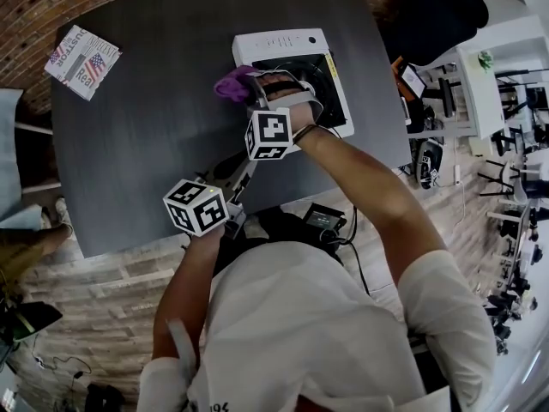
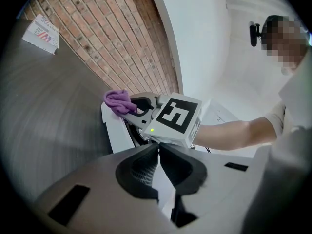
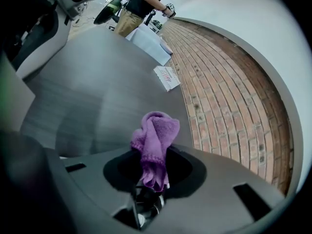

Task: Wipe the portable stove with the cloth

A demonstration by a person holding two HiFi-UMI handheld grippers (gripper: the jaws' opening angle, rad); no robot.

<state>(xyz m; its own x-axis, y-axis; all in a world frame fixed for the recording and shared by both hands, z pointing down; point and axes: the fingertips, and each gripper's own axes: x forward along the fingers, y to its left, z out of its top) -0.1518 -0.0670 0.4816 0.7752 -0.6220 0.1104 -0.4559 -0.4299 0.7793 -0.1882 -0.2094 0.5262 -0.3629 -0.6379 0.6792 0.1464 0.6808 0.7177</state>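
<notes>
Right hand-held gripper [image 3: 153, 172]: jaws clamped on the cloth [image 3: 156, 135], which is purple, bunched, and stands up out of the jaw gap past the tips. Count: 1 cloth.

In the head view this hand-held gripper [image 1: 254, 88] reaches over the portable stove [image 1: 279, 45]. The cloth [image 1: 230, 84] at its tip lies at the stove's left edge. In the left gripper view the cloth [image 2: 119, 101] appears to rest on the top corner of the white stove body [image 2: 113, 130]. Count: 1 stove, white casing with a black burner area.

Left hand-held gripper [image 2: 158, 152]: jaws together, pads meeting at the tips, nothing between them. It [image 1: 236, 166] is held behind the right one, nearer the person, and aimed at that one's marker cube [image 2: 178, 116]. Count: 2 hand-held grippers.

Both work over a dark grey counter [image 1: 154, 127]. One printed leaflet [image 1: 82, 62] lies well to the left of both, at the counter's far corner beside the brick wall [image 3: 229, 96].
</notes>
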